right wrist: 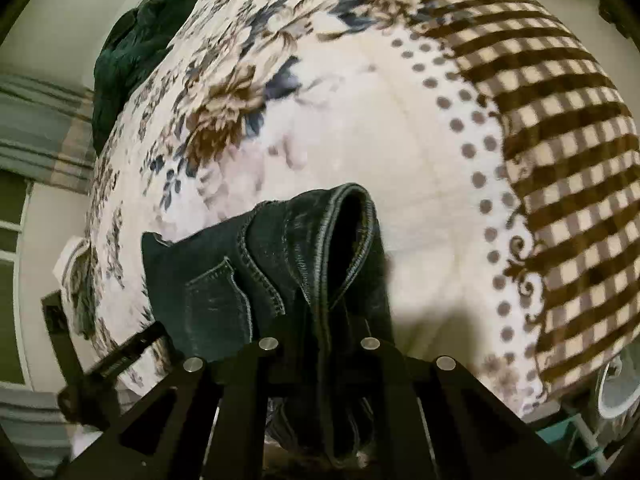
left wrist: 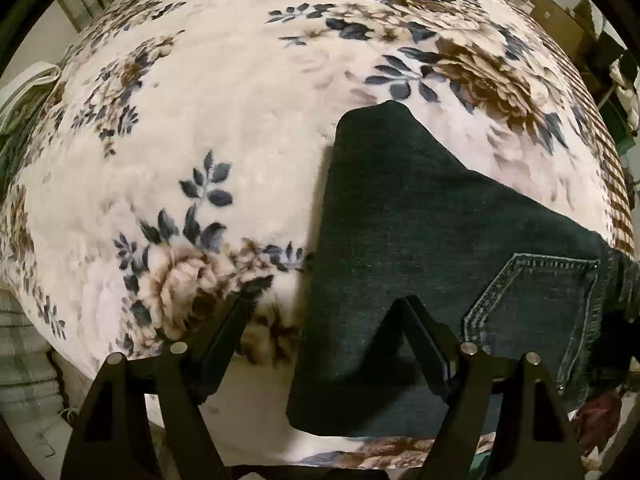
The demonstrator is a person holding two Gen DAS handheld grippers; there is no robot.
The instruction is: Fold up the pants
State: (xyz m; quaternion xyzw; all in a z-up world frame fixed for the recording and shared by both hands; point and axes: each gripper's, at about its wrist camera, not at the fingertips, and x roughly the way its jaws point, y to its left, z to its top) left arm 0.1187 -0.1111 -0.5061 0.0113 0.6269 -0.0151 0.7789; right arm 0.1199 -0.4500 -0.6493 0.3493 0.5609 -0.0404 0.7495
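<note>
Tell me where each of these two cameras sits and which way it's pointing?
Left wrist: on the left gripper, looking steeply down at dark jeans on a floral blanket; its two black fingers stand apart.
Right wrist: on the right gripper, looking down at the jeans' waistband, pinched between its closed fingers.
Shared: the jeans with their back pocket, and the blanket.
</note>
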